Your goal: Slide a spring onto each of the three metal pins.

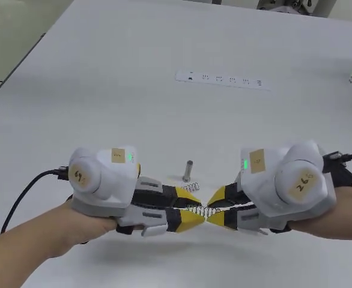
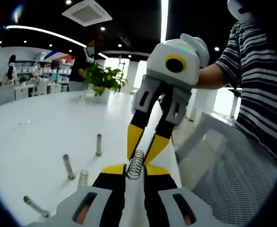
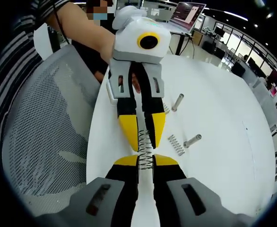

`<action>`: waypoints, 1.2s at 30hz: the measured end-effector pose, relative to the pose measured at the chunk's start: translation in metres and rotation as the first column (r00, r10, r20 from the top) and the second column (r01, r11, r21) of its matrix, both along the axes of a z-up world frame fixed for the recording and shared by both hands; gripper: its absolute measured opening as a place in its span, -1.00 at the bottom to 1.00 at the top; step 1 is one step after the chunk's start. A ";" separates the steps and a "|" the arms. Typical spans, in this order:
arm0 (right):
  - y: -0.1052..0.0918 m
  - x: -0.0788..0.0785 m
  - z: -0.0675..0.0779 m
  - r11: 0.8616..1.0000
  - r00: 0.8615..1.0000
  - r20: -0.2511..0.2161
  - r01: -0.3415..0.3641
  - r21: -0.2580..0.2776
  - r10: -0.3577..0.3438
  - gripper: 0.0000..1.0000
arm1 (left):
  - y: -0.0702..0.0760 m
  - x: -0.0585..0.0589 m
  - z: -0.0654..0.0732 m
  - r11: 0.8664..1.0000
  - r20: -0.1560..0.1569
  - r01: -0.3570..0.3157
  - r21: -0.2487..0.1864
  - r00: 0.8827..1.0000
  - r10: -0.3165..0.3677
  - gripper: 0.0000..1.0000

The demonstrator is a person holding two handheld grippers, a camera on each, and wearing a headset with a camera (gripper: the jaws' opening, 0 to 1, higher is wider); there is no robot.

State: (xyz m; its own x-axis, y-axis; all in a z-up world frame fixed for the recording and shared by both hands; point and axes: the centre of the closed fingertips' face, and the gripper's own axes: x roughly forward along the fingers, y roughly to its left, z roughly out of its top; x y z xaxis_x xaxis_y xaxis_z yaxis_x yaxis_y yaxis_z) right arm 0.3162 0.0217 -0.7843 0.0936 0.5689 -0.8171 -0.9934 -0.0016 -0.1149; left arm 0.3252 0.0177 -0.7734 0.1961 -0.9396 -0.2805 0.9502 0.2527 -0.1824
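Three metal pins (image 2: 68, 166), two upright, one apparently flat, loose spring (image 2: 83, 178) alongside, held spring (image 3: 145, 144) level, clamped at either end by left tongs (image 2: 135, 169), right tongs (image 3: 145, 161).

a spring (image 1: 206, 209) lies between left gripper (image 1: 195, 208) and right gripper (image 1: 214, 208), a pin (image 1: 188, 171) just behind.
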 end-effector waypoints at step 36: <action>-0.006 -0.005 -0.009 0.999 0.998 -0.048 0.029 0.029 -0.028 -0.76 | -0.002 -0.009 -0.008 0.996 -0.013 0.085 0.011 0.996 -0.085 -0.95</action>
